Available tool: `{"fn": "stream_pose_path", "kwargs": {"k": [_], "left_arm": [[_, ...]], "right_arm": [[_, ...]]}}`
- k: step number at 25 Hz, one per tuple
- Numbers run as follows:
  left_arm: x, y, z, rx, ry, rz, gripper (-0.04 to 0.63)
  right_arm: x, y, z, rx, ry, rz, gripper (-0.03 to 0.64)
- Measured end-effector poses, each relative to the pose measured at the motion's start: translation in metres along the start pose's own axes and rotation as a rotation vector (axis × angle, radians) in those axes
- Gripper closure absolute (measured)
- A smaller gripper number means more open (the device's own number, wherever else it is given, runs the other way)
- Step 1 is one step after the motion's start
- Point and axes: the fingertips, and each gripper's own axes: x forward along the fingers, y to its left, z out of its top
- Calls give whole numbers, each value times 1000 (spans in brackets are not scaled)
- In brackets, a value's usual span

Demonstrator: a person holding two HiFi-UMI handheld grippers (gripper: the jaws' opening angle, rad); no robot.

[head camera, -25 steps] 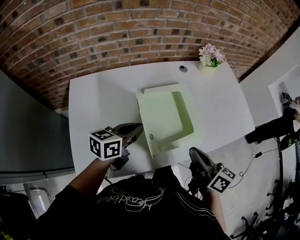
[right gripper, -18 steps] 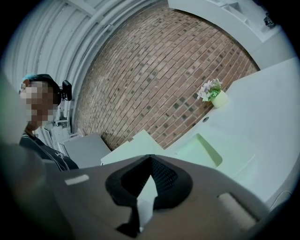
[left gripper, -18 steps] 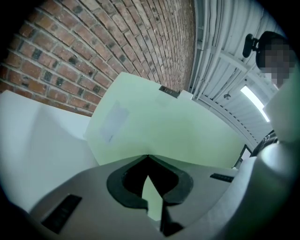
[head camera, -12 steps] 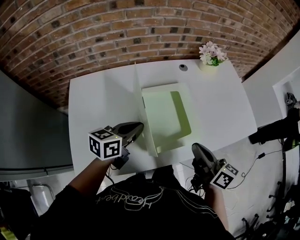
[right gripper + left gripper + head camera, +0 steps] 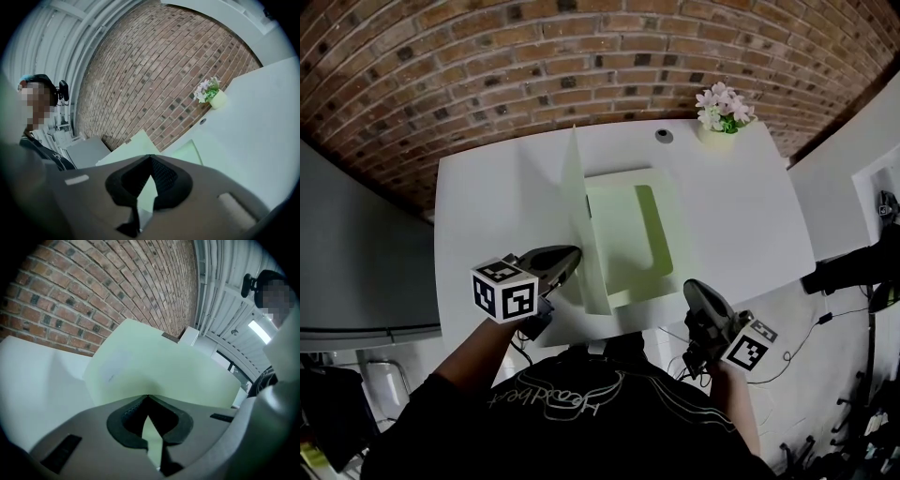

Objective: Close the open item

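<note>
Left gripper (image 5: 577,252) and right gripper (image 5: 692,287) jaws both clenched, empty; folder cover (image 5: 159,366) is upright, only nudged by my left, so it could flop back open

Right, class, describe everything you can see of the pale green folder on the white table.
The folder is pale green, thin card or plastic by its look, with a rounded cut-out pocket inside. It lies half open on the white table: base flat, cover standing nearly upright along its left side. The left gripper is shut on the cover's near edge.
</note>
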Motion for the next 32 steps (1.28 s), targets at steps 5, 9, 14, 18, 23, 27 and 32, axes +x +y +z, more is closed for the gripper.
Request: {"fn": "stream_pose_path", "kwargs": {"k": [5,9,14,18,23,27,32], "left_arm": [[3,-1,1,-6,-5,34,592],[7,-3,1,-13,-13,56,592],[12,-5,1,-22,-24,87,592],[16,-7,2,-32,-34,113,592],[22,-10,2,-50,-49,137,592],[27,-11,1,-59,-62,155,592],[36,-14,2,-65,-70,171,592]], "right_arm": [[2,-11,10,0,19,18,614],[2,-21,18,-4,35,23,614],[4,-32,25,-4,56,38,614],[5,-42,30,0,75,50,614],[6,-55,36,6,100,60,614],[7,-66,41,2,120,66,614],[10,-80,47,-6,146,73,614]]}}
